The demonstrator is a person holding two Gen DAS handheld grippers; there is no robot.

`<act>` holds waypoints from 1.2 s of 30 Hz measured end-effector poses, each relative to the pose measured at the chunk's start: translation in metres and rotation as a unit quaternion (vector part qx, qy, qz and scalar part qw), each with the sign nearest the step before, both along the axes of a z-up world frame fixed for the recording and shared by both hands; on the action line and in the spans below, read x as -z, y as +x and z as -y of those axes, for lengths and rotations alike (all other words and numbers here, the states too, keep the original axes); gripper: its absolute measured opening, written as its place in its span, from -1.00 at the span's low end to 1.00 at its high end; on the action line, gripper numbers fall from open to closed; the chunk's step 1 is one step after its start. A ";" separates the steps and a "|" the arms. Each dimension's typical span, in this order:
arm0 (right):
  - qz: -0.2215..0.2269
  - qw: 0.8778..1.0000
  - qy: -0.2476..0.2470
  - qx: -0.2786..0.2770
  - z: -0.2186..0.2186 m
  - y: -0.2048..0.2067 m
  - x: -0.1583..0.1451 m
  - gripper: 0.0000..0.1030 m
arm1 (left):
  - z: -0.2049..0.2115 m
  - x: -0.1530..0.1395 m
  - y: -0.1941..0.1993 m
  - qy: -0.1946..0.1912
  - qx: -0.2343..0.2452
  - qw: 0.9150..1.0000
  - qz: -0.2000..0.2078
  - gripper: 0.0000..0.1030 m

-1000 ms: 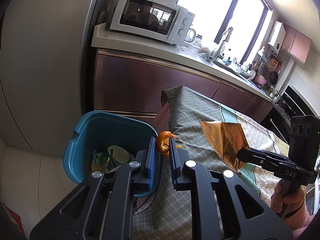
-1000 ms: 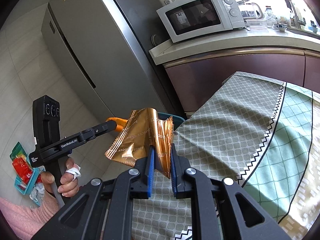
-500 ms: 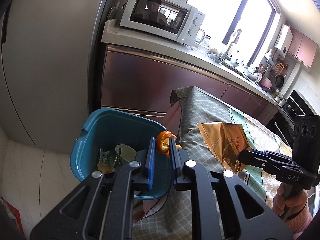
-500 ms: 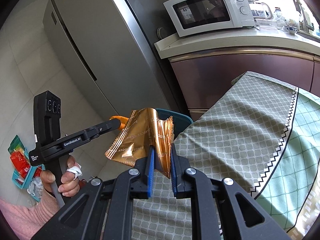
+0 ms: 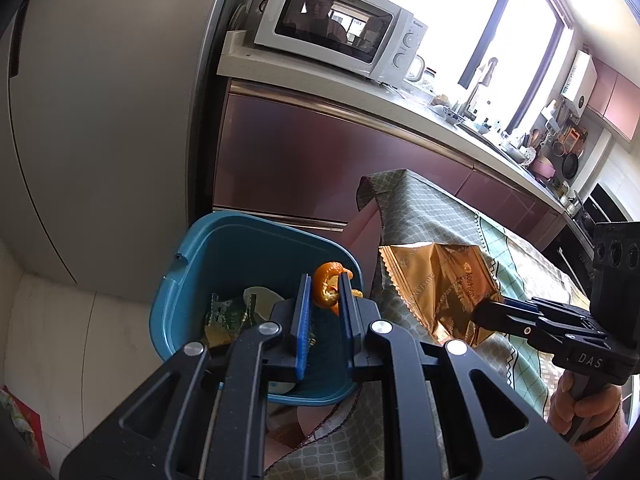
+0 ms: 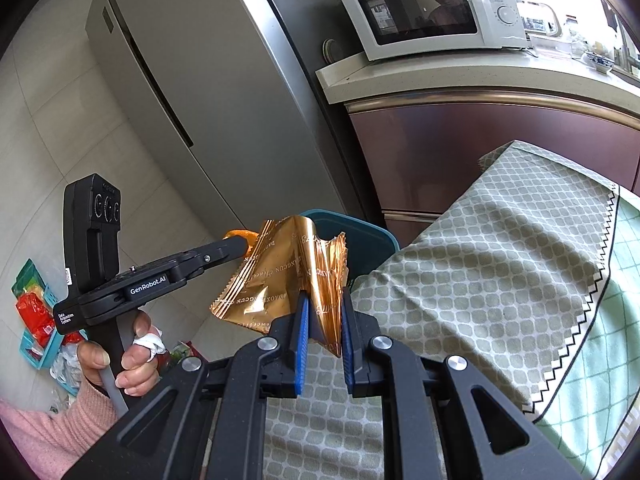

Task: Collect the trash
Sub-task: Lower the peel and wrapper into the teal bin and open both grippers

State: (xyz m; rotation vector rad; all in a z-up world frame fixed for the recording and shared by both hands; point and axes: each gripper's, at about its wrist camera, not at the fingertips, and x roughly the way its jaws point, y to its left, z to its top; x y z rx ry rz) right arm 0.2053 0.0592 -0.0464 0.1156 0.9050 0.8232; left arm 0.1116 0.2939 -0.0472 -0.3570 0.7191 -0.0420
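My left tool (image 5: 325,280) is pinched shut on a curled orange peel (image 5: 329,282), hanging over the near-right rim of the teal plastic bin (image 5: 192,280); wrappers and a pale cup lie inside. My right tool (image 6: 323,300) is clamped on a crinkled gold foil wrapper (image 6: 288,276) with a serrated edge, lettering partly readable "DAOXIANGCUN", held over the worktop's left edge, just beside the bin. Quilted green patterned cloth (image 6: 500,264) covers the worktop. Left tool's body reads "GenRobot.AI".
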 end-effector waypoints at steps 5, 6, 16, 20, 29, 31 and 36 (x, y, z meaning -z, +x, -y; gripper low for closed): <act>-0.004 1.000 -0.012 -0.011 -0.015 0.005 0.003 -0.74 | -0.005 0.008 0.008 0.000 -0.009 1.000 -0.010 -0.74; -0.006 1.000 -0.015 -0.013 -0.018 0.006 0.004 -0.74 | -0.006 0.010 0.010 0.000 -0.011 1.000 -0.013 -0.74; -0.018 0.998 -0.060 -0.027 -0.053 0.021 0.021 -0.72 | -0.015 0.035 0.033 -0.004 -0.030 0.999 -0.040 -0.74; -0.028 0.996 -0.078 -0.031 -0.064 0.028 0.031 -0.70 | -0.019 0.048 0.042 -0.003 -0.038 0.998 -0.053 -0.74; -0.036 0.993 -0.109 -0.034 -0.088 0.037 0.046 -0.46 | -0.022 0.078 0.067 0.014 -0.053 0.994 -0.092 -0.71; -0.036 0.993 -0.111 -0.037 -0.092 0.040 0.048 -0.40 | -0.021 0.083 0.070 0.018 -0.054 0.994 -0.098 -0.69; -0.037 0.993 -0.107 -0.037 -0.094 0.040 0.050 -0.29 | -0.021 0.088 0.073 0.014 -0.056 0.993 -0.100 -0.63</act>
